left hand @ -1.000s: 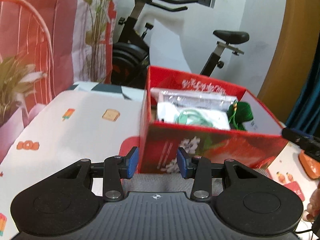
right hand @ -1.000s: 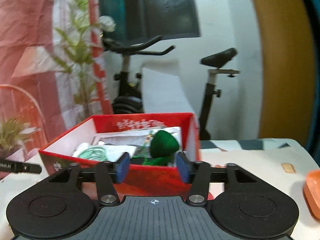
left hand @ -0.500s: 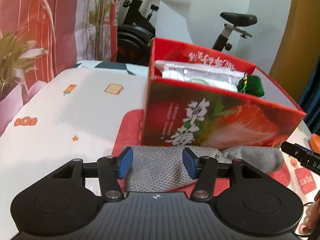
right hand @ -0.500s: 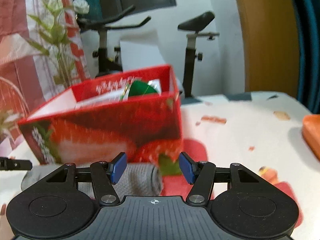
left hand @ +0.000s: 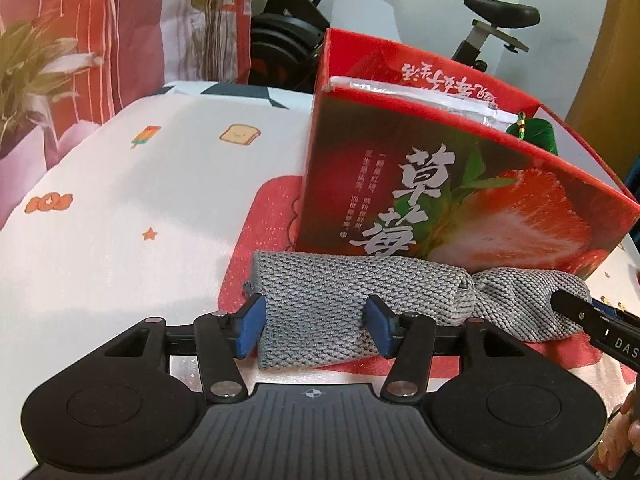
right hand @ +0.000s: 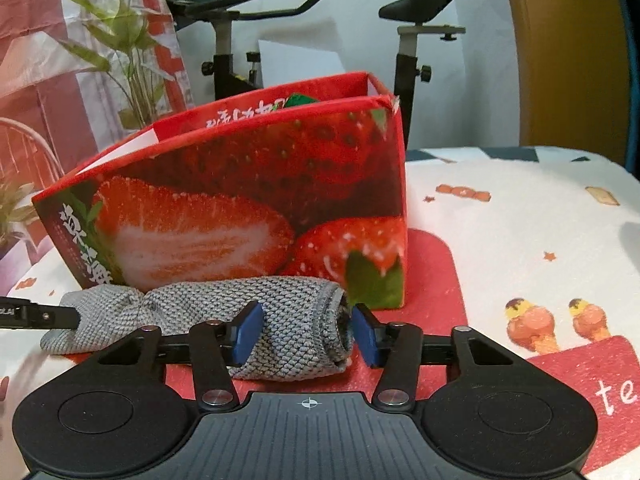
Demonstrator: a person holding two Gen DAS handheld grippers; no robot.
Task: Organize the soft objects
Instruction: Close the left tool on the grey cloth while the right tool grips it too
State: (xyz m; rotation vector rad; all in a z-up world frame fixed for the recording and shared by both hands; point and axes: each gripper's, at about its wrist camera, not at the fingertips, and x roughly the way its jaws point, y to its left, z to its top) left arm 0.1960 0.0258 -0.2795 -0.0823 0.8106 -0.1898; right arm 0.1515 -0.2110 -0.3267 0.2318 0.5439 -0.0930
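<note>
On the worktop [left hand: 120, 208]: a white cloth printed with small food pictures and red patches covered it.
Grey knitted cloth [left hand: 352, 300]: rolled and twisted near its middle, it lay on a red patch along the front foot of the box, touching or just beside it.
Strawberry box [left hand: 460, 208]: red, open-topped, it stood upright behind the cloth; clear plastic packets [left hand: 420, 98] and a green pouch [left hand: 534, 132] showed above its rim.
Left tool [left hand: 314, 326]: its 2 blue pads stood spread on either side of one end of the roll, the cloth between them but no squeeze visible.
Right tool [right hand: 306, 334]: its jaws were closing around the other, rolled end [right hand: 296, 328] of the cloth; the left pad sat against the knit, the right pad just clear of the end, no pinch yet.
Far side: an exercise bike [right hand: 224, 48] and a leafy plant [right hand: 120, 40] stood beyond the worktop's far edge.
Person: fingers [left hand: 624, 436] showed at the lower right of the left wrist view.
</note>
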